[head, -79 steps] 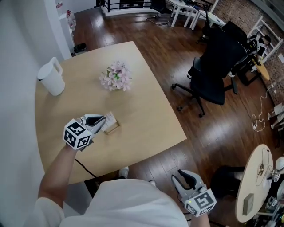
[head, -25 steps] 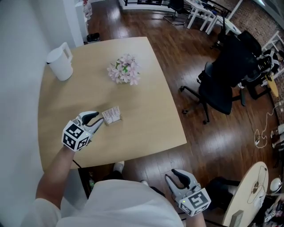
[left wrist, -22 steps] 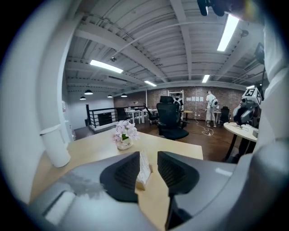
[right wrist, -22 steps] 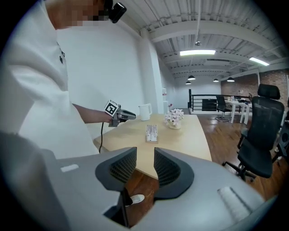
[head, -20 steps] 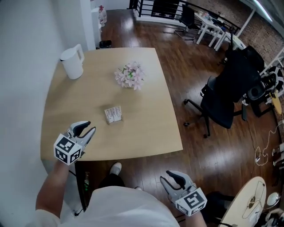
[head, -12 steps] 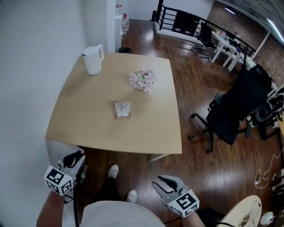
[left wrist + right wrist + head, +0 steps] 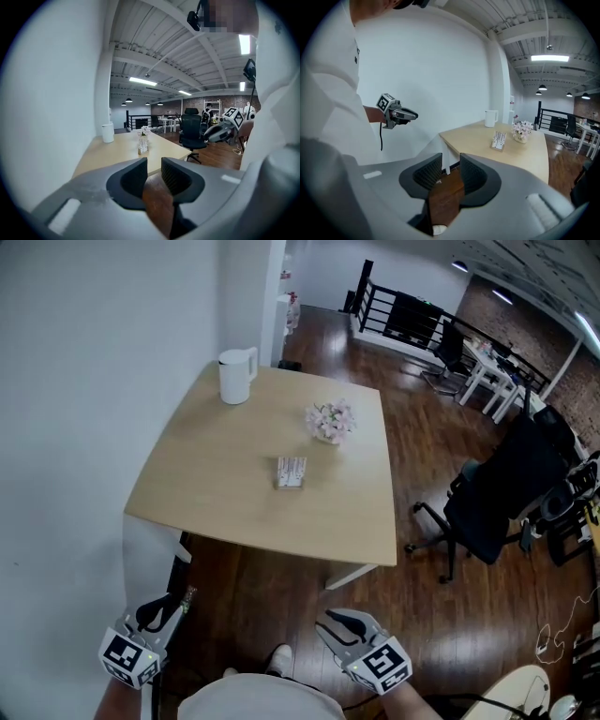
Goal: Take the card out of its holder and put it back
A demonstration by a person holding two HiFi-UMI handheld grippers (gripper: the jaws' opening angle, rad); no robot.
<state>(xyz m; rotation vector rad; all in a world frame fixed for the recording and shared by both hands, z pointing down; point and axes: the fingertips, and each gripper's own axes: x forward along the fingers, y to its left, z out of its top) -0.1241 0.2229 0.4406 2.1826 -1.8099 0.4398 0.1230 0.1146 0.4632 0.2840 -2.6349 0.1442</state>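
Note:
The card stands in its holder (image 7: 291, 472) on the middle of the wooden table (image 7: 216, 474), far ahead of both grippers. My left gripper (image 7: 167, 607) hangs low at the lower left, off the table and near the person's body. Its jaws are closing and nothing is between them; the left gripper view shows a gap (image 7: 153, 163) with the card holder (image 7: 142, 146) distant. My right gripper (image 7: 330, 624) is low at the lower middle, open and empty (image 7: 451, 161). The right gripper view shows the card holder (image 7: 498, 139) on the table.
A white jug (image 7: 236, 376) stands at the table's far left corner and a small bunch of flowers (image 7: 330, 418) beyond the holder. A white wall runs along the left. A black office chair (image 7: 497, 493) stands on the wooden floor to the right.
The person has backed away from the table. The left gripper left the card holder and dropped off the table edge to the body's side. The card holder stayed in place.

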